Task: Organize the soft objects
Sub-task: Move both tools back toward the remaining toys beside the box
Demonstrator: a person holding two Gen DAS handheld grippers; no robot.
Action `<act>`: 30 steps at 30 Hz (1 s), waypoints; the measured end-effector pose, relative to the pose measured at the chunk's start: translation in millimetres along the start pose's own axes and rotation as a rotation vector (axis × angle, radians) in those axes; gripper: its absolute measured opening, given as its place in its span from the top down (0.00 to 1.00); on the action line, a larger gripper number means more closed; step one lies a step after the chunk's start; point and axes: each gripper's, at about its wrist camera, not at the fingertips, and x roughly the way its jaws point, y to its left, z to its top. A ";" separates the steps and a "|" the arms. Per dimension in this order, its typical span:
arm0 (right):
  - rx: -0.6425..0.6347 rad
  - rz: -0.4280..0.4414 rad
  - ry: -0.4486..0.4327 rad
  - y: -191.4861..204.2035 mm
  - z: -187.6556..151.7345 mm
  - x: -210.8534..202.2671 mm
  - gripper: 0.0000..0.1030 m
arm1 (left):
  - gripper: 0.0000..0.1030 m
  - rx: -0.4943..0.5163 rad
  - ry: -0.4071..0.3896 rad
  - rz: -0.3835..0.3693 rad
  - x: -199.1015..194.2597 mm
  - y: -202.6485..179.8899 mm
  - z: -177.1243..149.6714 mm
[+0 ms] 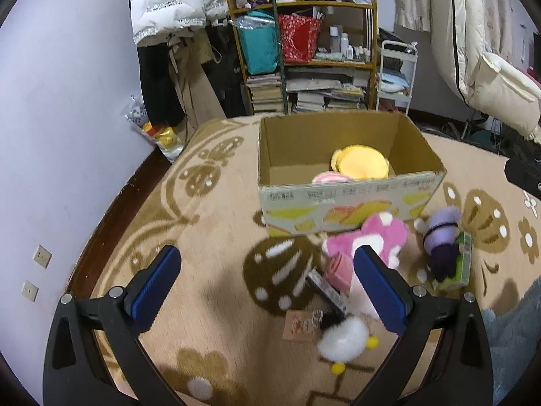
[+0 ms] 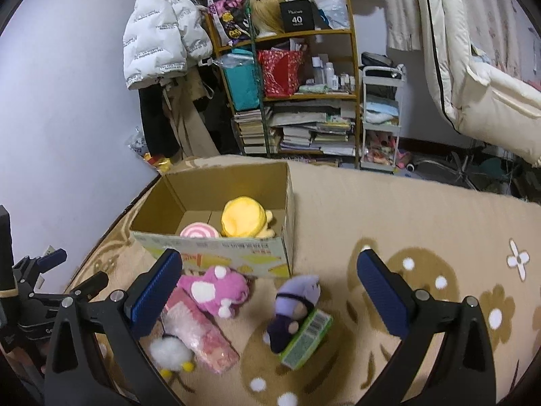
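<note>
An open cardboard box (image 1: 348, 199) (image 2: 216, 250) stands on the patterned rug, holding a yellow plush (image 1: 360, 162) (image 2: 243, 218) and a pink swirl plush (image 1: 326, 178) (image 2: 197, 231). In front of it lie a pink plush (image 1: 385, 233) (image 2: 216, 287), a purple plush (image 1: 439, 237) (image 2: 294, 308) against a green carton (image 1: 461, 264) (image 2: 306, 338), a white fluffy plush with yellow feet (image 1: 343, 340) (image 2: 170, 350) and a pink packet (image 2: 203, 331). My left gripper (image 1: 267, 270) is open and empty above the rug, left of the toys. My right gripper (image 2: 270, 274) is open and empty above the purple plush.
A cluttered shelf (image 1: 304, 50) (image 2: 290, 84) with books and bags stands behind the rug, beside hanging jackets (image 1: 175, 3) and a white trolley (image 2: 380, 118). The wall runs along the left. The left gripper's body (image 2: 37, 291) shows at the right wrist view's left edge.
</note>
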 end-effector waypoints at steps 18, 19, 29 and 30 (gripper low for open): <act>0.085 -0.048 0.107 -20.3 -28.9 20.2 0.00 | 0.02 0.011 0.161 -0.049 37.4 -12.7 -40.0; 0.092 -0.050 0.122 -22.5 -30.8 24.0 0.00 | 0.02 0.013 0.168 -0.051 39.3 -13.3 -41.0; 0.109 -0.041 0.181 -29.6 -36.3 50.2 0.00 | 0.02 0.046 0.254 -0.084 62.3 -26.7 -52.7; 0.108 -0.042 0.186 -29.0 -36.9 52.7 0.00 | 0.02 0.050 0.264 -0.089 64.9 -28.2 -54.0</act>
